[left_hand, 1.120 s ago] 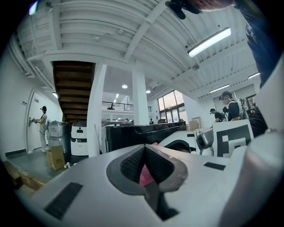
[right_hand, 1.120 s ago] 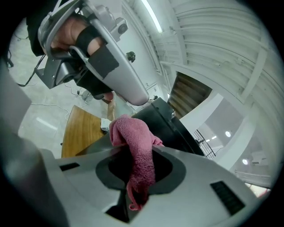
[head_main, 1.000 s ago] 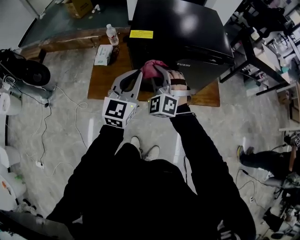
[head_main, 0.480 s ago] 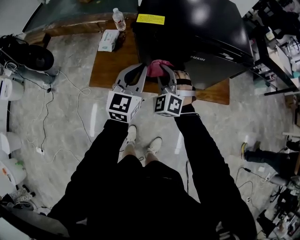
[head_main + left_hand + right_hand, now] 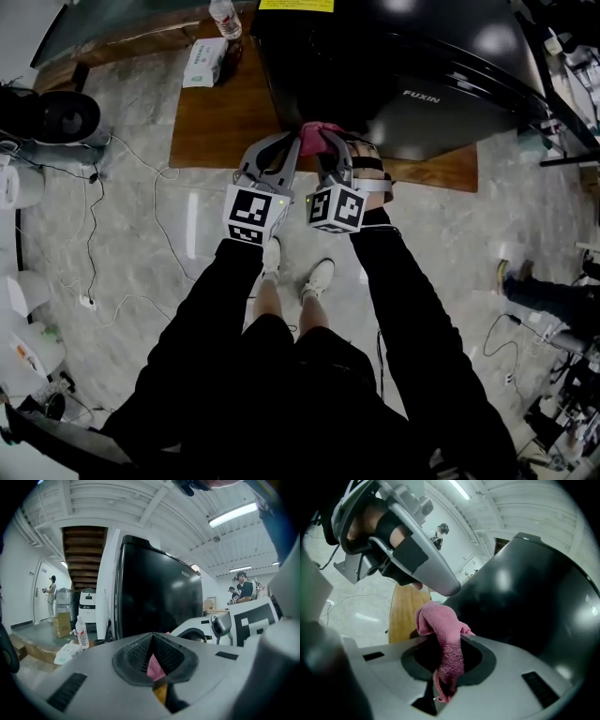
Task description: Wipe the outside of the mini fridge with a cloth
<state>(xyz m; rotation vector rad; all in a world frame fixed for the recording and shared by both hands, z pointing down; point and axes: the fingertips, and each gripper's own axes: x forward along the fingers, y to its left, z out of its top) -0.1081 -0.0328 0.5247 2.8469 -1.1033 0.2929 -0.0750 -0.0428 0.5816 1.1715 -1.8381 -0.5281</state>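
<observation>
The black mini fridge [image 5: 394, 56] stands on a wooden board, its glossy front facing me. My right gripper [image 5: 330, 141] is shut on a pink cloth [image 5: 321, 134], which bunches up against the fridge's lower front corner. In the right gripper view the cloth [image 5: 445, 639] hangs out between the jaws beside the fridge [image 5: 534, 602]. My left gripper [image 5: 293, 142] sits close at the left, jaws shut, its tip right by the cloth. In the left gripper view a bit of pink cloth [image 5: 153, 667] shows behind the meeting pads, with the fridge [image 5: 154, 597] just ahead.
The wooden board [image 5: 225, 112] lies on a marble floor. A water bottle [image 5: 223, 17] and a tissue pack [image 5: 202, 62] sit at its far left. Cables [image 5: 103, 234] trail at the left; a desk frame [image 5: 572, 56] stands right. People [image 5: 243, 585] stand in the background.
Both grippers with the cloth have come down the fridge's front, from near its top edge to low by the board. The fridge now fills more of the top of the view.
</observation>
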